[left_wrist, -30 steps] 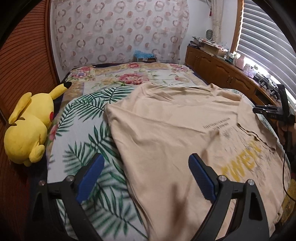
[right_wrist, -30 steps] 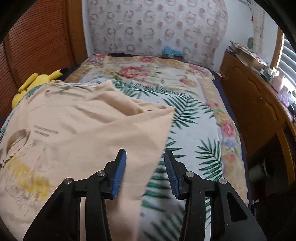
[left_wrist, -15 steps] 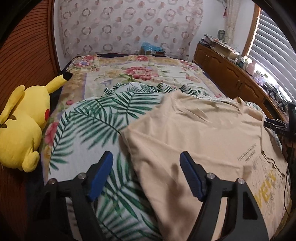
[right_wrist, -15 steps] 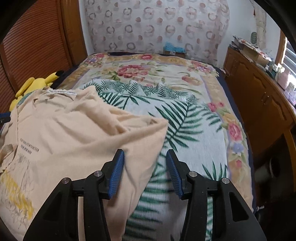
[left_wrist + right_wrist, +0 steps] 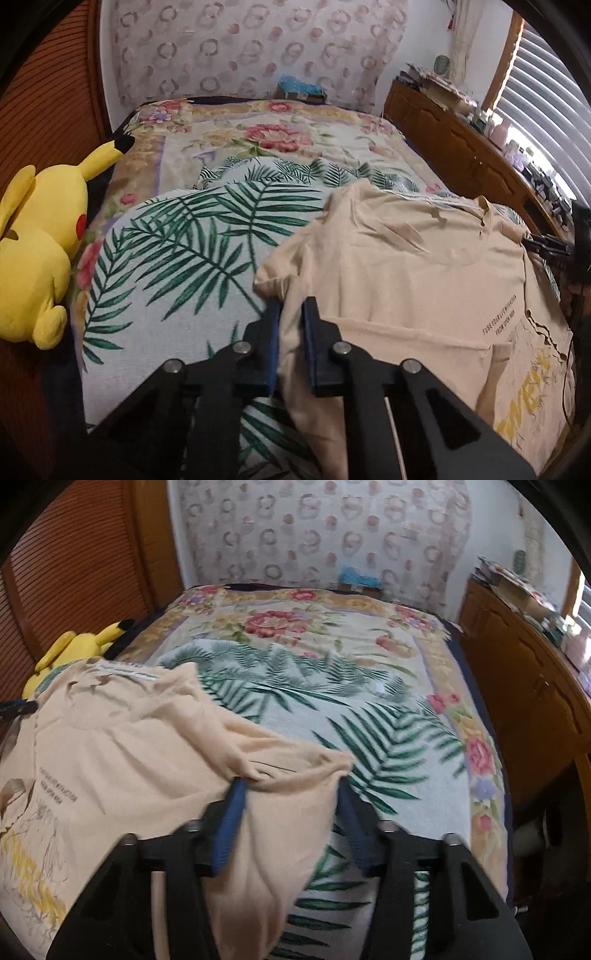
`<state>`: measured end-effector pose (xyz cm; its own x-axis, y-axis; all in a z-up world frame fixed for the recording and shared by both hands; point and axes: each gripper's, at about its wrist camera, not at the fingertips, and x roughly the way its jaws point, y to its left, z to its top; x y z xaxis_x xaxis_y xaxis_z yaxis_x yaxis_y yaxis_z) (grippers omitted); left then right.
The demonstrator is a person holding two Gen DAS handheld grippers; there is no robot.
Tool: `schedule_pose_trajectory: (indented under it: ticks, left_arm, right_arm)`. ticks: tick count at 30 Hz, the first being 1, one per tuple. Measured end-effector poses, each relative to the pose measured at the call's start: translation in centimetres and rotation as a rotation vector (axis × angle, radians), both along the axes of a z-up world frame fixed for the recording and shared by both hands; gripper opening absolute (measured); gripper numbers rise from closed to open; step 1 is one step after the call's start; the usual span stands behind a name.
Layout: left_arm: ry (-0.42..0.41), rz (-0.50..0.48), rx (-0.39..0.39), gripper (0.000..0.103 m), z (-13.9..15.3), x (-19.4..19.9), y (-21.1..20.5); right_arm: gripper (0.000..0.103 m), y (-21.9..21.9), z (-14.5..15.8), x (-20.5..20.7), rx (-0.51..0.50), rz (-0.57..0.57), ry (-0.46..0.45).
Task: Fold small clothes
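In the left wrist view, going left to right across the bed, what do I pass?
Yellow plush toy at the left edge → palm-leaf blanket → left gripper, shut on the beige T-shirt's edge → beige T-shirt → right gripper at its far side → wooden cabinet under the blinds.

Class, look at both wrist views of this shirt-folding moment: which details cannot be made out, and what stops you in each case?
- T-shirt print, left wrist view: small lettering unreadable; yellow word cut off by the edge.
- Right gripper, right wrist view: motion blur and draped fabric hide whether it grips the cloth.
- Shirt's lower hem: hidden below both grippers.
- Cabinet clutter: too small to identify.
- Left gripper: sleeve fabric hides the fingers' contact.
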<state>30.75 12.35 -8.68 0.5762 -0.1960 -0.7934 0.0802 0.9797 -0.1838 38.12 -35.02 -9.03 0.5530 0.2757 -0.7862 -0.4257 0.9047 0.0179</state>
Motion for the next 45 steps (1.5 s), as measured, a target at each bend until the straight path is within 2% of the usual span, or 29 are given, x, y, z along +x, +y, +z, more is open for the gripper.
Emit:
schedule_pose_trajectory:
  ticks: [1,2,5,13,22,30,38,41,45]
  left_arm:
    - [-0.004,-0.011,-0.004,0.004,0.3,-0.1,-0.4]
    - [-0.014,-0.019,-0.002,0.003,0.7,-0.4,-0.9]
    - [-0.058,-0.050,-0.009,0.002,2.3,-2.0,-2.4]
    - [-0.200,-0.103,-0.015,0.002,7.3,-10.1,-4.8]
    - [-0.267,-0.095,-0.031,0.002,8.8,-21.3,-5.3]
    - [-0.307,-0.082,-0.037,0.002,9.2,-30.4,-5.6]
    - [-0.309,-0.039,-0.038,0.002,9.3,-34.9,-4.7]
    - [-0.301,-0.035,-0.042,0.002,9.2,-36.2,-4.5]
    - [-0.252,-0.028,-0.017,0.005,7.5,-36.5,-4.4]
  right_arm:
    - [0.018,0.5,0.1,0.0,0.000,0.018,0.008]
    - [0.009,0.9,0.2,-0.1,-0.002,0.034,0.014]
    - [0.007,2.5,0.9,-1.6,-0.035,0.067,-0.032]
    - [0.007,2.5,5.9,-8.7,0.088,0.082,-0.167]
    - [0.006,-0.8,8.2,-18.5,0.132,0.040,-0.216]
    - [0.006,-4.5,7.4,-27.2,0.197,-0.010,-0.186]
    - [0.006,-7.1,7.2,-32.7,0.219,-0.054,-0.157]
    - [0.006,-7.6,7.4,-34.2,0.196,-0.052,-0.150]
    - [0.007,-7.8,6.4,-35.0,0.170,-0.042,-0.118]
